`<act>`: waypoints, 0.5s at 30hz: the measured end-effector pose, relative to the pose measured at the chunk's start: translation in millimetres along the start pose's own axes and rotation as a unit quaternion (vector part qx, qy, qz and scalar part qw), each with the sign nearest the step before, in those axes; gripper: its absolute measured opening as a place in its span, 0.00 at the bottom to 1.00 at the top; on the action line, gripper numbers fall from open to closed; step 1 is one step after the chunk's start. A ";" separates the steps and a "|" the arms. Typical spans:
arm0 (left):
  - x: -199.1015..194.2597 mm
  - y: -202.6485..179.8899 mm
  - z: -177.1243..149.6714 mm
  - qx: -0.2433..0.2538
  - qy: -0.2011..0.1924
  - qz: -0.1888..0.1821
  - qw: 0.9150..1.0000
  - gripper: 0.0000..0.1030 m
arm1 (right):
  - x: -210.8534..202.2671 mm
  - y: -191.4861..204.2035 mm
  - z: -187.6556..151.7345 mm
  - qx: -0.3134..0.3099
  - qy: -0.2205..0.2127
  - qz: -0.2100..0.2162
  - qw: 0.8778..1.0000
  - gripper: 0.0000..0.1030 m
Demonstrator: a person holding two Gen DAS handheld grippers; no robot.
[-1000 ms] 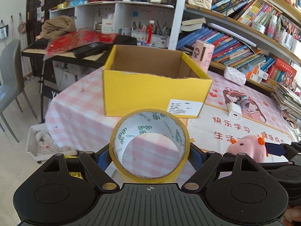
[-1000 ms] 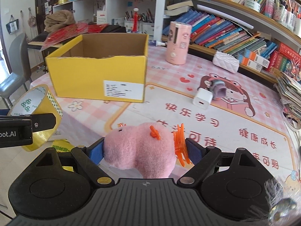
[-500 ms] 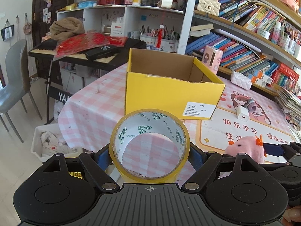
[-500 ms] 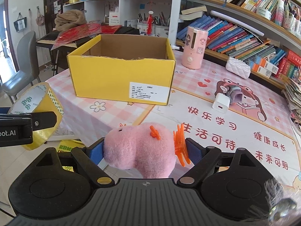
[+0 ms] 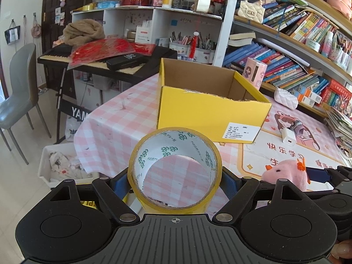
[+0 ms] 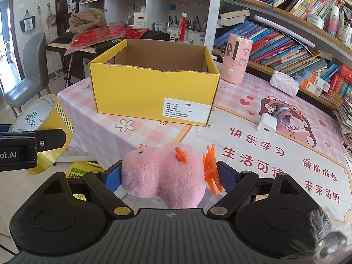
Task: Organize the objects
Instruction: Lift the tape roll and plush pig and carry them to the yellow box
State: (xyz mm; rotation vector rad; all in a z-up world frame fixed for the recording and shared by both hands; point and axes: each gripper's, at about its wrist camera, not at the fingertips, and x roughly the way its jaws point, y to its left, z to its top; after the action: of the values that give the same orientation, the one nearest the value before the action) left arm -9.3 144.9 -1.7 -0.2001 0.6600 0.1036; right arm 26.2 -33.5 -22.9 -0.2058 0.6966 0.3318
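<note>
Left gripper (image 5: 175,181): jaws spread wide, blue pads pressed on either side of the tape roll (image 5: 175,169); roll gripped on edge, hollow core facing forward.
Right gripper (image 6: 168,177): jaws spread wide, clamped on the pink plush toy (image 6: 162,173); orange fringe of toy against right-hand pad.
Tape roll, second sighting: low at left of right wrist view (image 6: 41,132), beside the left gripper's black finger.
Plush toy, second sighting: low at right of left wrist view (image 5: 286,173), level with the tape.
Ahead of both sets of fingers: open yellow cardboard box (image 6: 154,92), top rim torn, white label on near wall; nothing visible inside, though floor of box mostly hidden by near wall.
Under the fingers: edge of table with pink checked cloth (image 5: 123,118); left fingers partly out past that edge, over floor.
Ahead-right of right fingers: white charger block (image 6: 267,125) on printed mat, touching a small grey-purple item; well apart from box.
Beyond box, right: pink cylindrical appliance (image 6: 236,58), white quilted pouch (image 6: 283,83).
Between fingers and box: bare cloth only.
Far left: grey chair (image 5: 19,92), keyboard stand with red sheets.
</note>
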 end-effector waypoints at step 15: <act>15.9 -1.8 18.7 0.002 -0.022 0.004 1.000 0.80 | 16.6 -1.8 21.6 -0.014 -0.002 0.008 1.000 0.84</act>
State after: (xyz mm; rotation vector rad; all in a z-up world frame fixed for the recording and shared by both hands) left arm 14.6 147.7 3.2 -0.1918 0.6181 0.1132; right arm 51.6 -25.0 -17.4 -0.2263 0.6899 0.3581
